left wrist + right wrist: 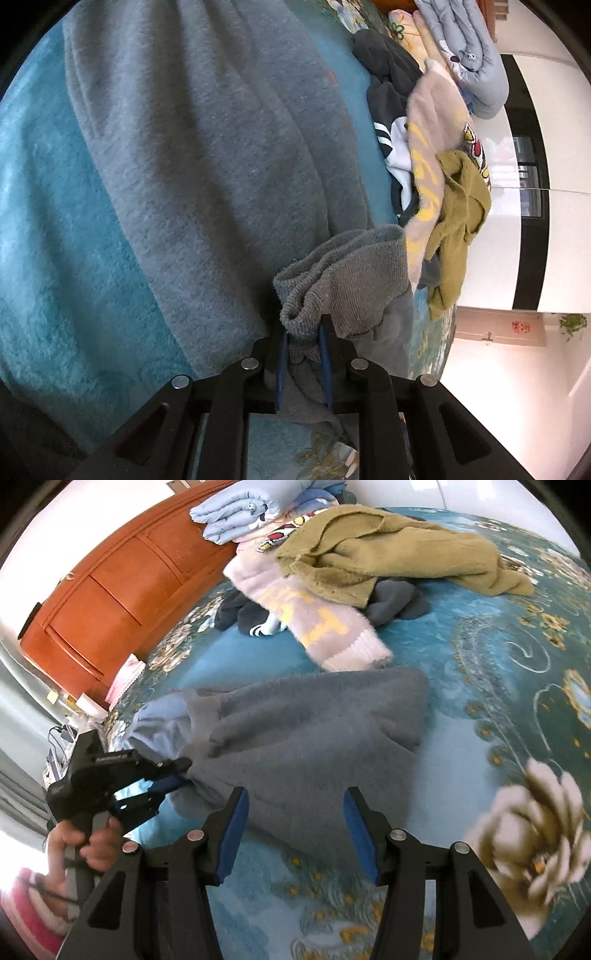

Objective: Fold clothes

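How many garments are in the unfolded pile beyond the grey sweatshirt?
4 visible: an olive sweater on top, a pink sweater under it, a dark garment beneath, and a black-and-white one at the left. More may be hidden underneath.

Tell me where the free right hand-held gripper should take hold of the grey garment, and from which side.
Probably the bottom edge of the grey garment, nearest the open right hand-held gripper. It lies flat on the blanket just ahead of the fingers, so come in low from the near side and pinch the edge. The left hand-held gripper already clamps the ribbed cuff at the left end.
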Available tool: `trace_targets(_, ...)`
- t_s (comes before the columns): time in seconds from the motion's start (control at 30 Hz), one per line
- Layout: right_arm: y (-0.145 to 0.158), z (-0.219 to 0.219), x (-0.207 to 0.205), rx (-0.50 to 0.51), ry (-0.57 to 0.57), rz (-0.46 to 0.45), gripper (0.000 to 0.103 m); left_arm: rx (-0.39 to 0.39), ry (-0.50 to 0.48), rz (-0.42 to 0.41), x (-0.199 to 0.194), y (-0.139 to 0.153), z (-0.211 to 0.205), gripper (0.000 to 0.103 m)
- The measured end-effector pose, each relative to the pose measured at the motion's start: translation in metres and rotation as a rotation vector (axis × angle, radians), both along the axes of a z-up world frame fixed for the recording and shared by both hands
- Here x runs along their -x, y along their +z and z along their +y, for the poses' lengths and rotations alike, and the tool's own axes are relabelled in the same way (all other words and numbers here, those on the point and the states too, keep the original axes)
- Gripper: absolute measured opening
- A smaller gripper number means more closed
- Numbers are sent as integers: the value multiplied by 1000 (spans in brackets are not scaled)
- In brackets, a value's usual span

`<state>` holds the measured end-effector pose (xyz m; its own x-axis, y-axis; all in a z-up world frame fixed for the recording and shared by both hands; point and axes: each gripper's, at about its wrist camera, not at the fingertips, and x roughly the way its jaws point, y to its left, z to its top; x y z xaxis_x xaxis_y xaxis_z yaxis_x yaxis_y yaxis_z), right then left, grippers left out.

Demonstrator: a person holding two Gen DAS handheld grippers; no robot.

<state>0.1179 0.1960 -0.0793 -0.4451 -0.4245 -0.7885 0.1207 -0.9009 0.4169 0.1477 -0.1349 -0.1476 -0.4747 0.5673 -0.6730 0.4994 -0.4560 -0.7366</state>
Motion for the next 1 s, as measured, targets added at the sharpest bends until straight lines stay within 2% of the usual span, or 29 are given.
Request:
trace_targets(0.07, -16, -1, 7, -16, -13, -42, 55, -26, 5, 3, -1, -3, -3, 19)
trace_targets(0.17, -50, 1, 13, -35, -34, -151, 55, -48, 4, 9, 3, 0, -4, 21)
trace_targets(0.27, -46, 3, 10, -15, -42, -126, 55, -103, 13, 24, 7, 8, -11, 26)
trace_targets(0.37, -34, 6, 8, 7, -43, -108, 55, -118, 65, 124, 6, 38, -40, 39)
trace_targets(0.4, -30, 8, 6, 15, -51, -98, 55, -106, 88, 158, 6, 49, -53, 44)
trace_targets(0.5, -22, 14, 4, 34, -69, -78, 55, 41, 176, 200, 0, 72, -102, 57)
trace_targets(0.6, -18, 15, 6, 35, -72, -75, 55, 135, 274, 131, -12, 65, -152, 58)
trace_targets(0.8, -26, 7, 14, 33, -59, -106, 55, 92, 404, -3, -13, 13, -201, 63)
trace_targets(0.9, -28, 4, 17, 32, -51, -116, 55, 65, 424, -10, -1, -4, -205, 64)
trace_targets(1.0, -27, 4, 20, 29, -56, -116, 55, 82, 422, -5, 8, -6, -205, 60)
